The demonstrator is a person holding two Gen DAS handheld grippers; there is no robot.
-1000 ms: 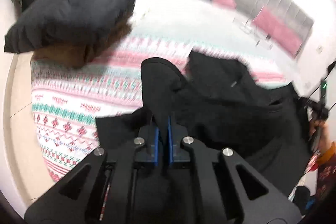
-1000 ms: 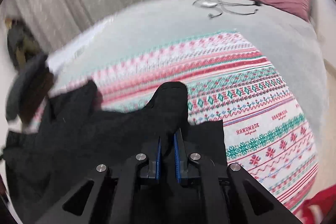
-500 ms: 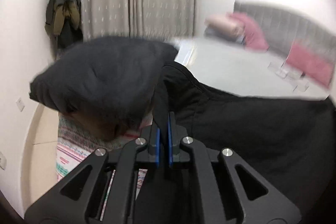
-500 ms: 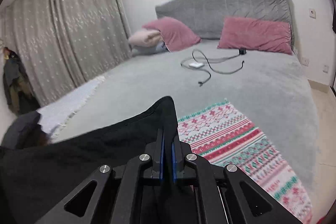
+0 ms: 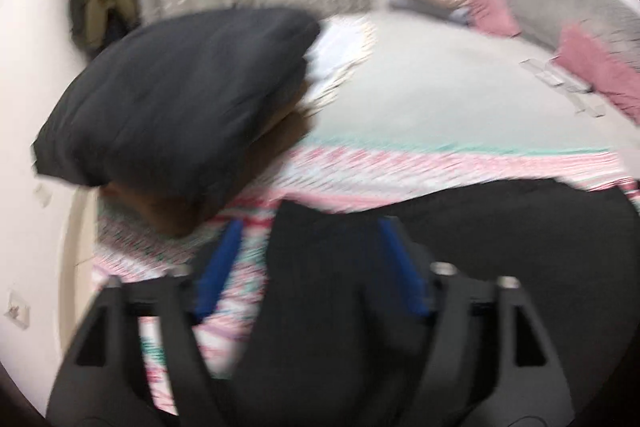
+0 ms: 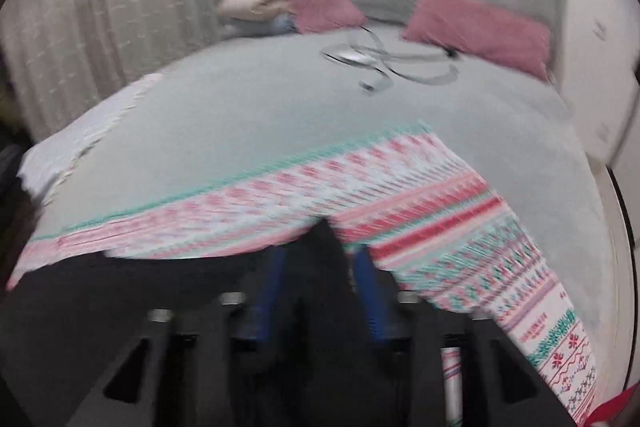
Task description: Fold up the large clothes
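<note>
Now the black garment (image 5: 500,227) is laid on the patterned blanket (image 5: 440,167), both the left gripper (image 5: 310,259) and right gripper (image 6: 320,279) spread wide (blurred); corners could be snagged and dragged askew.

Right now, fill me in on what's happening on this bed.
A person with a handheld gripper in each hand is folding a large black garment on the patterned pink-and-teal knit blanket spread over the grey bed. Both the left gripper and the right gripper are open, their blue-padded fingers spread with the black cloth lying between them, not pinched. A stack with a dark folded item on top sits at the blanket's left edge. Both views are motion-blurred.
</note>
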